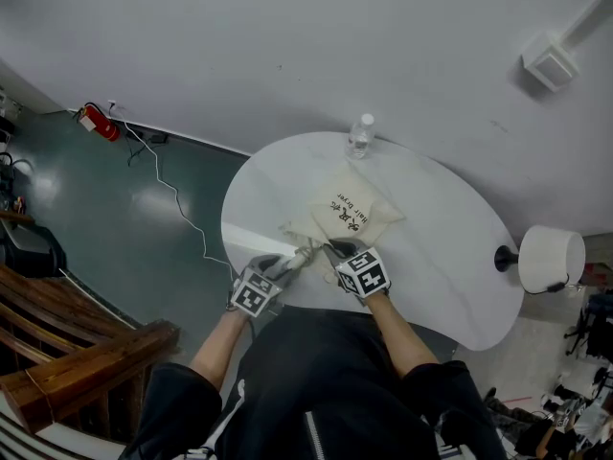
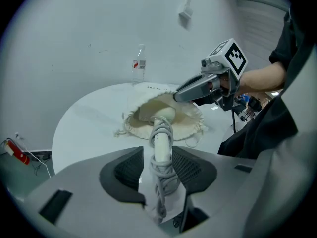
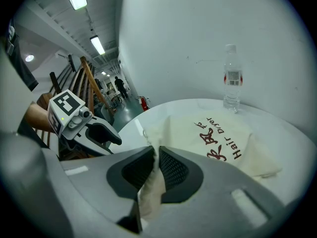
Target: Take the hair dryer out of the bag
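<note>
Left gripper point(image 2: 157, 157) stands open around the cord-wrapped handle of the hair dryer point(image 2: 162, 133), its head still in the bag point(image 2: 185, 120) near the front edge of the counter point(image 2: 84, 128), while the right gripper point(image 3: 156, 155) pinches the bag's rim; next, probably grip again and pull it clear.

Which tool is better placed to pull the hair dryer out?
Left, likely. The handle of the white hair dryer sits between the open jaws of the left tool, outside the mouth of the cream cloth bag. The right tool is shut on the bag's fabric.
</note>
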A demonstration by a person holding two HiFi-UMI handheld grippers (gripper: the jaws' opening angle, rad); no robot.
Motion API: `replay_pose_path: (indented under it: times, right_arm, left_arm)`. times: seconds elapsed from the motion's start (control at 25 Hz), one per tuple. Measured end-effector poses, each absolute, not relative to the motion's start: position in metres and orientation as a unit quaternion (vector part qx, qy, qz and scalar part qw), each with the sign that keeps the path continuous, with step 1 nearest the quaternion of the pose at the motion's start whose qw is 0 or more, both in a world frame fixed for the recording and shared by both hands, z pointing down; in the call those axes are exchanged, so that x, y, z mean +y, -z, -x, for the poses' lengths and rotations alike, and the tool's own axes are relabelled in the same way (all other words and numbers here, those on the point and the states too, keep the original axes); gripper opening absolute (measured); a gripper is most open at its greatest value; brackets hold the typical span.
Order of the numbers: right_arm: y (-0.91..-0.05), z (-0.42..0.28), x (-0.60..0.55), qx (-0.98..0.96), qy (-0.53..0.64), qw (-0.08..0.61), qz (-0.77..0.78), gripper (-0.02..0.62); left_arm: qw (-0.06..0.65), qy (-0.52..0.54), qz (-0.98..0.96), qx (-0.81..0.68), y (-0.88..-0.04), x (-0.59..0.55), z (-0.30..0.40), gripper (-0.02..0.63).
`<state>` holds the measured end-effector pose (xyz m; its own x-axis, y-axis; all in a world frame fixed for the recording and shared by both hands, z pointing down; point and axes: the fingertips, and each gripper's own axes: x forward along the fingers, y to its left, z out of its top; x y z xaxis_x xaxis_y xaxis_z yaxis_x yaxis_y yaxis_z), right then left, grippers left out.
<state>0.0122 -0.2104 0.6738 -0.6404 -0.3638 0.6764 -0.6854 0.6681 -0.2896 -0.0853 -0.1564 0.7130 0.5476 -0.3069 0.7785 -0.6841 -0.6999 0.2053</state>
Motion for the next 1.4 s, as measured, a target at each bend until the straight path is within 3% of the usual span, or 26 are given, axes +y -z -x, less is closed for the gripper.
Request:
replay_pose_path:
  times: [0.52, 1.4]
  right_arm:
    - [-0.671, -0.017, -0.212, -0.864, -0.275, 0.291, -0.305, 0.037]
    - [-0.671, -0.022, -0.212, -0.861, -0.297, 0.272, -0.310, 0.037]
  left_arm:
    - [0.223, -0.387, -0.846, -0.290, -0.707, -0.183, 0.043, 0.204]
    - [0.237, -0.467, -0.816, -0.243, -0.746, -0.203, 0.005, 0.225]
